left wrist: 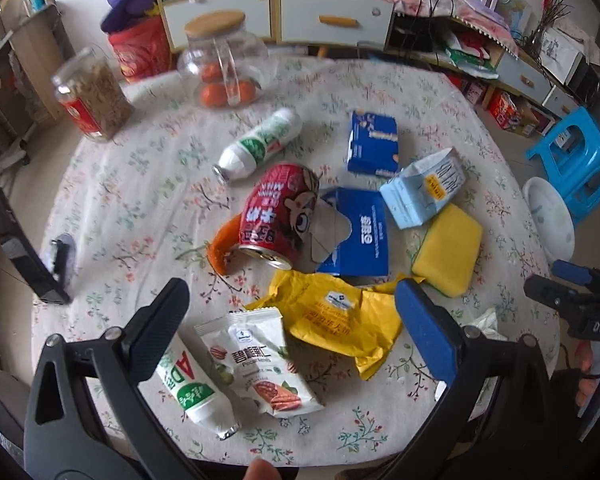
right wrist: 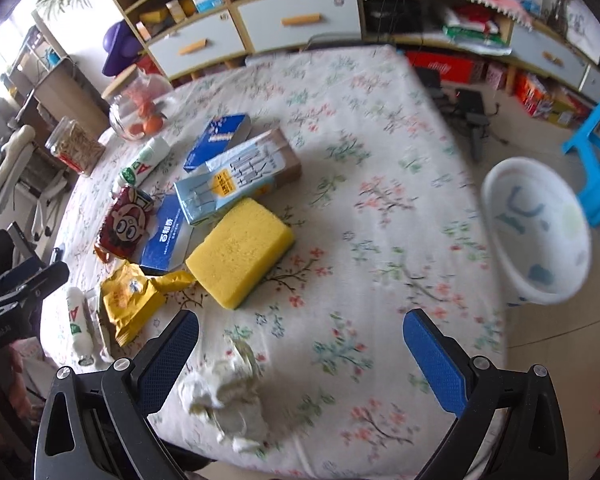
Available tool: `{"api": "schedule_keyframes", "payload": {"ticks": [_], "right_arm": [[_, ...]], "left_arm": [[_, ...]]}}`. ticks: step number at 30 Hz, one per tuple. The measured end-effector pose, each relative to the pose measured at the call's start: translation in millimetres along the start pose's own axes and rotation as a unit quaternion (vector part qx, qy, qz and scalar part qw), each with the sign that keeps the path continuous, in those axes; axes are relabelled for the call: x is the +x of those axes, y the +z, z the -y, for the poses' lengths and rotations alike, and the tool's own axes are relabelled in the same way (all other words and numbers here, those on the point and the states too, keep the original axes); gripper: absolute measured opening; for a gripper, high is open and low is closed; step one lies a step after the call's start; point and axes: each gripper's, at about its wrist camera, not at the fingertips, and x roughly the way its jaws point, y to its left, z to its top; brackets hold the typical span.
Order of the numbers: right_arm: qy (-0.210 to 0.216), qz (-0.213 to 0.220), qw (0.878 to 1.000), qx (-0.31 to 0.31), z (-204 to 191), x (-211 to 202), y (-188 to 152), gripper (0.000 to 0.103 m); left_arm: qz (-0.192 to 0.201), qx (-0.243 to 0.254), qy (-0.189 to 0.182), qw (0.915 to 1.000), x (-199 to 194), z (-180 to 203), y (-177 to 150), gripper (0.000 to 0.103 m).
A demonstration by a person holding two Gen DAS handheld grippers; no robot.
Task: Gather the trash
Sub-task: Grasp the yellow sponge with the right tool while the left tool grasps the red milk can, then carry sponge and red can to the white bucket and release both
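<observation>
Currently both tongs spread wide, empty: left tongs [left wrist: 288, 332] w/ pecan snack packet [left wrist: 262, 360] between fingers (pickup approach, probably); right tongs [right wrist: 300, 354] over crumpled tissue [right wrist: 224, 394] near bench [right wrist: 380, 160] edge.

The left gripper [left wrist: 292, 324] has two big black plastic arms shaped like curved frames, each with a triangle hole. Small round silver screws sit on top of the arms. Its fingers [left wrist: 426, 328] wear flat blue rubber pads with tiny bumps. The right gripper [right wrist: 300, 354] looks the same: black frames, silver screws, and bumpy blue pads [right wrist: 434, 360]. White letters are printed on the black body of each.
</observation>
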Motion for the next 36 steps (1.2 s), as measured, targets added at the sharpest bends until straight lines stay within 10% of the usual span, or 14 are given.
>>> {"api": "schedule_keyframes", "payload": {"ticks": [11, 26, 36], "right_arm": [[0.023, -0.070, 0.997, 0.023, -16, 59, 41, 0.103], [0.002, -0.087, 0.996, 0.020, -46, 116, 56, 0.103], [0.046, -0.086, 0.995, 0.031, -32, 94, 51, 0.077]], "left_arm": [[-0.027, -0.056, -0.078, 0.9950, 34, -32, 25, 0.097], [-0.034, -0.055, -0.093, 0.9936, 66, -29, 48, 0.077], [-0.071, -0.039, -0.048, 0.9955, 82, -22, 44, 0.063]]}}
